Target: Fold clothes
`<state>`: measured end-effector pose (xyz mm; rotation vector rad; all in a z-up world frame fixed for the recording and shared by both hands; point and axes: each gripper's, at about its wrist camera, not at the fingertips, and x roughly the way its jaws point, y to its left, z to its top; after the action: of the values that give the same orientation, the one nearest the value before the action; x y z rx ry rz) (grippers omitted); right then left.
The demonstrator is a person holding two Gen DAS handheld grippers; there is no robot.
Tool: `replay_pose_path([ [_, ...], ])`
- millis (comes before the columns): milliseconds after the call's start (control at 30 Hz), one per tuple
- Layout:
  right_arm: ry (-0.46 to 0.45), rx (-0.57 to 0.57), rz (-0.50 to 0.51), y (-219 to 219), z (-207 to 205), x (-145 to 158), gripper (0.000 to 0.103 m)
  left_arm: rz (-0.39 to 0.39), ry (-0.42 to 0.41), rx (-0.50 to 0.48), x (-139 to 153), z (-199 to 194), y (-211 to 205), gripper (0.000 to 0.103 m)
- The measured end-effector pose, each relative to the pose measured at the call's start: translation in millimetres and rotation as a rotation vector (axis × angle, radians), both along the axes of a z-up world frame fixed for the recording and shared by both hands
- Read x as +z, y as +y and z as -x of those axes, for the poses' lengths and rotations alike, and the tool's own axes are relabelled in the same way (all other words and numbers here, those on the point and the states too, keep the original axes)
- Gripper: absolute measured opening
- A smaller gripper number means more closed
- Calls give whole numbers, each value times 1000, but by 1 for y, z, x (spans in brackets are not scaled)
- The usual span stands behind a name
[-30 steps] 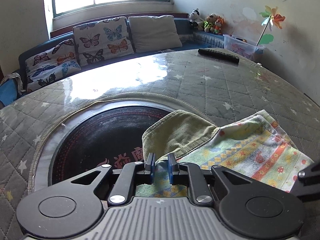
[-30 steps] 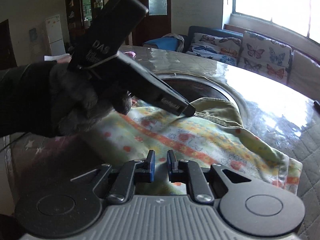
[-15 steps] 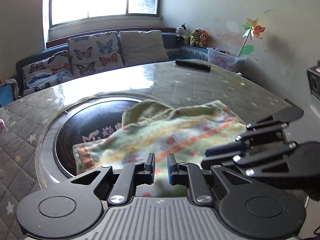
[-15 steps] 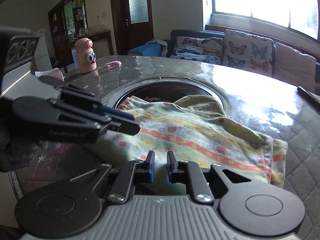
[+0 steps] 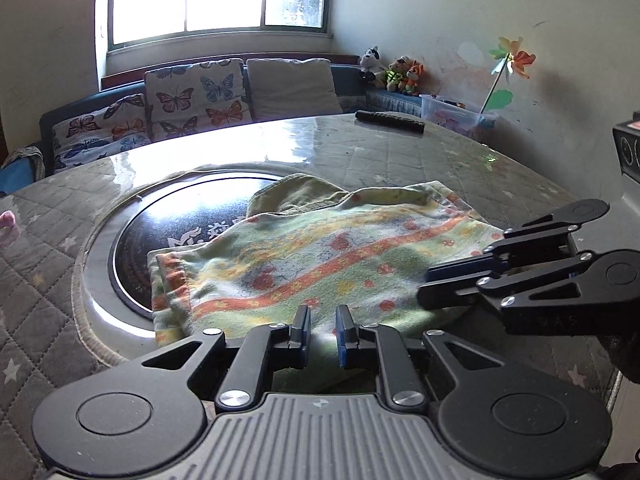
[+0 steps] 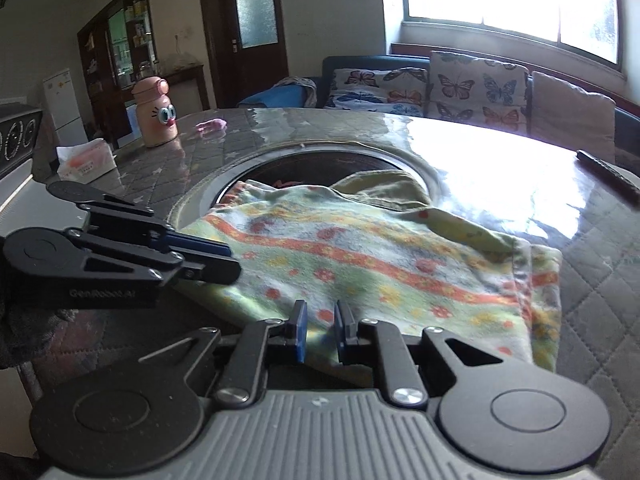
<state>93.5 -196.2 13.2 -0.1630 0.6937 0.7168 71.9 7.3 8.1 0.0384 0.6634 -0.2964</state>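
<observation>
The soft folded garment with green, yellow and orange flower stripes [image 5: 320,264] is lying flat on the round worktop with the grey quilted star cover [image 5: 380,160]. Its far part is lying over the dark round glass plate [image 5: 160,248] set in the middle of the worktop. A plain olive-green cloth piece [image 5: 296,194] is peeking out from under its far edge. One side of the garment is showing a folded edge with an orange band [image 6: 536,280].

The left gripper [image 5: 322,334] is sitting at the near edge of the garment. Its jaws are spread a little, and the near hem is showing in the gap, but the blue pads are not squeezing it. The right gripper [image 6: 320,330] is sitting at the near edge too, beside the other one. Its jaws are also a little apart, with cloth showing between them and not pinched.

A long black remote [image 5: 390,121] is lying far back on the worktop. A pink bottle with cartoon eyes [image 6: 156,112] is standing near the far side, next to a white tissue pack [image 6: 86,160]. Butterfly cushions [image 5: 196,100] are leaning on the blue sofa [image 5: 64,110] under the bright window [image 5: 216,0].
</observation>
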Motion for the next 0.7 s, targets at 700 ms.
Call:
replay_pose_path([
  [700,-6,-210,-3,-73,-2,4,14,32,23,97,1,11,33,16],
])
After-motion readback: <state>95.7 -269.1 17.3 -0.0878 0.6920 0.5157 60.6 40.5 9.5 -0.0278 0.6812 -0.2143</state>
